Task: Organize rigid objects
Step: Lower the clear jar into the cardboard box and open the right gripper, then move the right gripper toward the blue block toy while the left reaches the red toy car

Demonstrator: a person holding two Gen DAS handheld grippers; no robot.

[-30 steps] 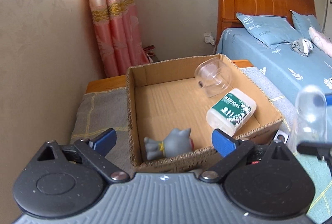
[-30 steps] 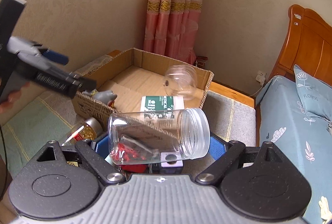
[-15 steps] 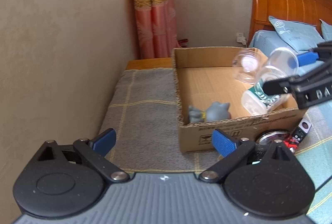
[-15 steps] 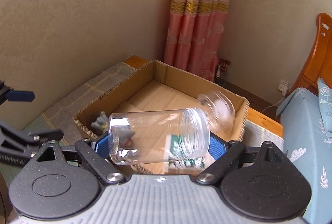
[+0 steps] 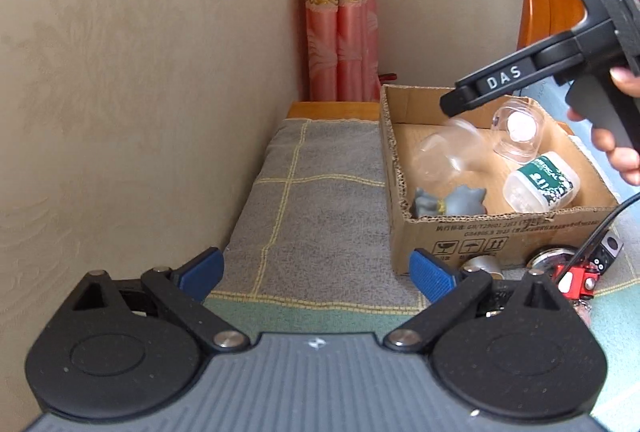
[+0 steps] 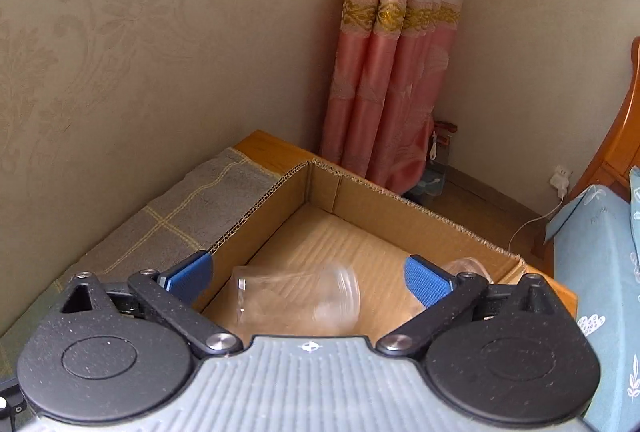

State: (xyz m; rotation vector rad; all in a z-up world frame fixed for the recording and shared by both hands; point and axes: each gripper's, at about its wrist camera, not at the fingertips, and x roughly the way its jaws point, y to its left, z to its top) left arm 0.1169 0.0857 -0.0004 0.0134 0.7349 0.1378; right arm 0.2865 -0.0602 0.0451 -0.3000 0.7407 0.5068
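Note:
My right gripper hangs over the cardboard box, and its jaws are opening. A clear plastic jar lies blurred between and below the blue pads, touching neither. In the left wrist view the same jar is a blur inside the box, above a grey toy figure. A second clear jar and a white bottle with a green label also lie in the box. My left gripper is open with nothing in it, over the grey plaid cloth to the left of the box.
A silver cap, a round metal tin and a red object lie in front of the box. A wall runs close along the left, with a pink curtain in the corner. A person's hand grips the right tool.
The right gripper travelled over the box and its jaws spread, letting the clear jar drop out. The left gripper swung left, so the box now sits to its right.

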